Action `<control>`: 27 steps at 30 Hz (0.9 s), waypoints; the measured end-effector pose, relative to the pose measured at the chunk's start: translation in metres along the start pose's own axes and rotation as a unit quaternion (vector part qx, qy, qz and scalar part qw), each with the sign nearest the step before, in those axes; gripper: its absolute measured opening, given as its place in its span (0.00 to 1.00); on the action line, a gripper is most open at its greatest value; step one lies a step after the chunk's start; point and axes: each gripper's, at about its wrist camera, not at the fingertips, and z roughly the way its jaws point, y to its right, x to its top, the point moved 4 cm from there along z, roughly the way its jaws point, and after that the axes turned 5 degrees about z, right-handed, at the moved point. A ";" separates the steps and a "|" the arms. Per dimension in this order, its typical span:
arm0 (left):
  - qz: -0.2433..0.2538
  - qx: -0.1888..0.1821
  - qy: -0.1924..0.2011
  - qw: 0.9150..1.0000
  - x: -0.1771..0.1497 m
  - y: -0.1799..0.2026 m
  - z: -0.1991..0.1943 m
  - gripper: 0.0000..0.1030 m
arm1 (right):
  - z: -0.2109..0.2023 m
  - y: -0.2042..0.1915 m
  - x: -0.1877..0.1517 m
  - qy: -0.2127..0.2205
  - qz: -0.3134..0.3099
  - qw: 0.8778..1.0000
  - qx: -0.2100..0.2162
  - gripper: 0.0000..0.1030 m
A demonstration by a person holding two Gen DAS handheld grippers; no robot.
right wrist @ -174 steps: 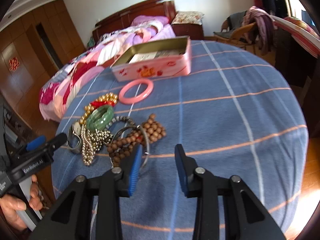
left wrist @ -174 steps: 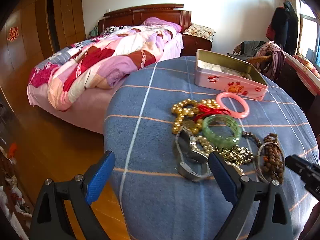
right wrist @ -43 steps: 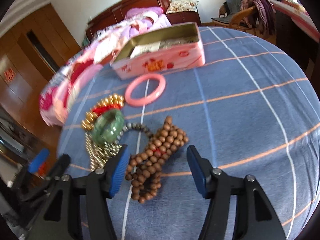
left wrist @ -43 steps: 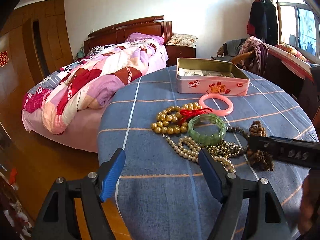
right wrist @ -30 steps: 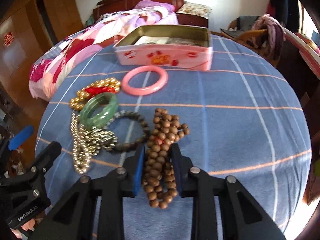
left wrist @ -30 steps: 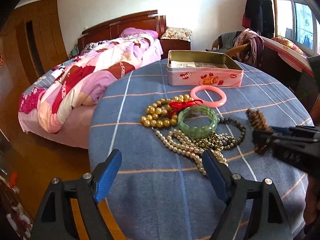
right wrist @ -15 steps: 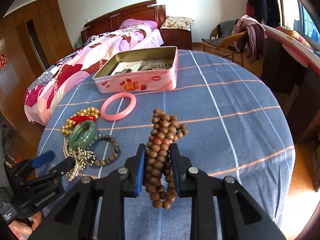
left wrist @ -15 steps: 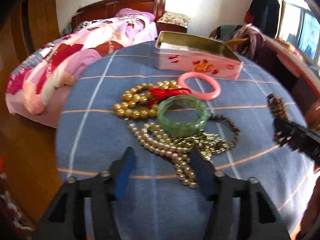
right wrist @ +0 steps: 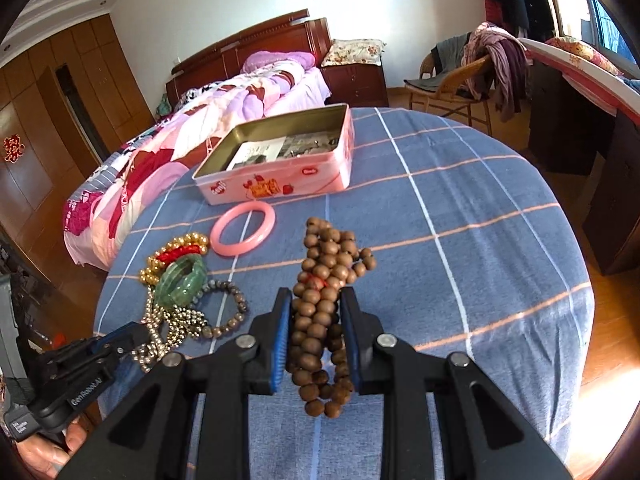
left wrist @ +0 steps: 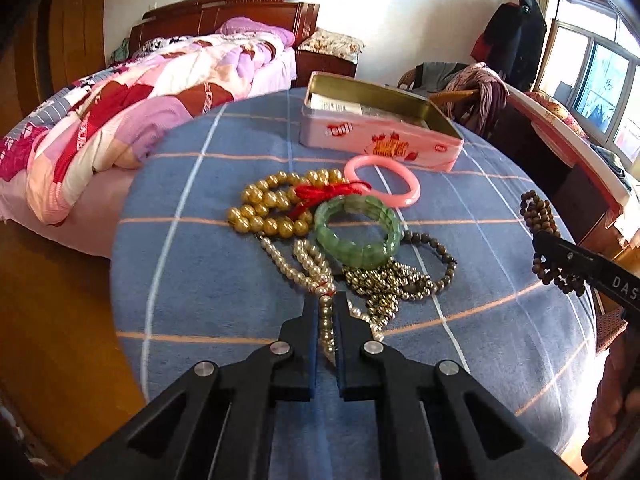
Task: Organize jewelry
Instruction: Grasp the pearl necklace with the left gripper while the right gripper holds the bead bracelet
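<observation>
My right gripper (right wrist: 315, 316) had the brown wooden beads (right wrist: 325, 280) pinched between its fingers, off the table (right wrist: 460, 208). Left gripper (left wrist: 326, 316) was clamped on the pearl strand (left wrist: 310, 266); only its view showed that.

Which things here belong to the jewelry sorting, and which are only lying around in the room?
Belong to the job:
wooden beads in the right gripper
pearl necklace in the left gripper
green bracelet
pink bangle
gold beads
dark bracelet
pink tin

Lying about:
bed
chair
</observation>
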 end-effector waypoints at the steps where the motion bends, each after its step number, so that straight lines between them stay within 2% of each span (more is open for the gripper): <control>1: 0.003 0.001 0.002 1.000 0.002 -0.001 -0.002 0.06 | 0.000 -0.001 0.000 0.000 0.000 1.000 0.001 0.26; 5: 0.003 0.023 0.001 1.000 0.003 -0.010 -0.003 0.06 | 0.002 -0.004 0.000 -0.004 0.000 1.000 0.004 0.26; 6: -0.005 0.023 -0.001 1.000 0.004 -0.012 -0.002 0.12 | 0.003 -0.005 0.000 -0.005 -0.001 1.000 0.005 0.26; 7: -0.011 0.016 -0.004 1.000 0.005 -0.013 0.000 0.31 | 0.003 -0.005 -0.001 -0.006 -0.002 1.000 0.005 0.26; 9: -0.021 0.015 -0.005 1.000 0.006 -0.013 0.002 0.56 | 0.003 -0.008 -0.001 -0.007 -0.006 1.000 0.005 0.26; 10: -0.021 0.023 -0.001 1.000 0.007 -0.013 0.003 0.57 | 0.003 -0.009 -0.001 -0.006 -0.007 1.000 0.006 0.26; 13: -0.012 0.052 -0.014 0.998 0.006 -0.013 0.013 0.57 | 0.001 -0.010 -0.002 0.000 -0.011 1.000 0.013 0.26; 15: 0.002 0.071 -0.015 0.997 0.005 -0.011 0.018 0.55 | -0.002 -0.011 -0.001 0.004 -0.005 0.999 0.036 0.26; 17: 0.029 0.083 -0.022 0.996 0.002 -0.006 0.020 0.35 | -0.004 -0.010 0.000 0.008 0.001 0.999 0.049 0.26; 18: 0.033 0.069 -0.031 0.997 -0.001 -0.004 0.024 0.22 | -0.004 -0.010 0.001 0.010 0.003 0.999 0.052 0.26; 19: 0.032 0.066 -0.025 0.997 -0.002 -0.003 0.023 0.20 | -0.005 -0.010 0.001 0.012 0.005 0.998 0.054 0.26; 23: 0.033 0.054 -0.022 0.998 -0.002 -0.004 0.022 0.14 | -0.003 -0.008 0.003 0.009 0.018 0.998 0.062 0.26; 27: -0.009 0.016 -0.007 1.000 -0.003 -0.015 0.019 0.12 | -0.003 -0.007 0.004 0.012 0.017 0.998 0.054 0.26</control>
